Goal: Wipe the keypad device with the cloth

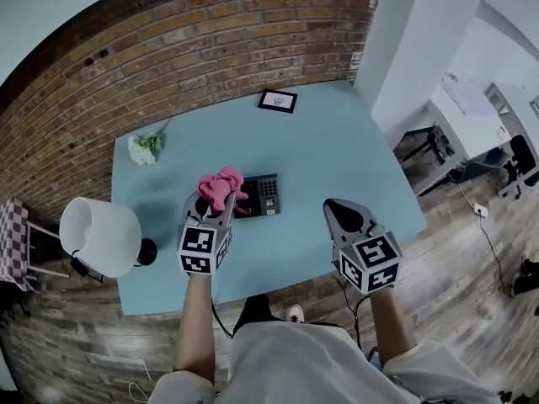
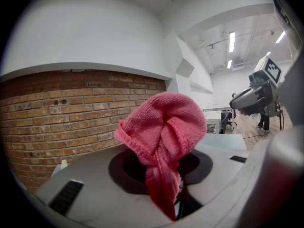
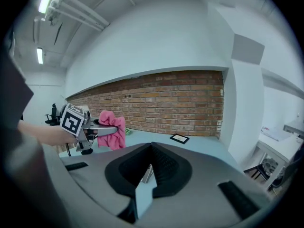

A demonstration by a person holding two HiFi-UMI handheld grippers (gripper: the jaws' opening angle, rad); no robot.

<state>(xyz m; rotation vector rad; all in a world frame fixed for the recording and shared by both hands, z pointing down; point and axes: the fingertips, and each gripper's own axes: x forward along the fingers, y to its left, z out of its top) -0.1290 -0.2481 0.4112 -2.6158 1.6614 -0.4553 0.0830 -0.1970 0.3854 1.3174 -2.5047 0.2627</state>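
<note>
The black keypad device [image 1: 264, 194] lies flat near the middle of the blue table [image 1: 337, 158]. A bunched pink cloth [image 1: 221, 187] hangs from my left gripper [image 1: 212, 209], just left of the keypad and overlapping its left edge. In the left gripper view the cloth [image 2: 164, 132] fills the space between the jaws, which are shut on it. My right gripper [image 1: 338, 207] hovers over the table's front right, apart from the keypad. Its jaws [image 3: 147, 172] are closed together and hold nothing. The right gripper view shows the cloth [image 3: 113, 130] off to the left.
A white lamp [image 1: 99, 235] stands at the table's front left corner. White flowers [image 1: 144, 147] lie at the back left, a small framed picture [image 1: 277, 101] at the back. A brick wall [image 1: 168, 49] runs behind the table, with wooden floor around it.
</note>
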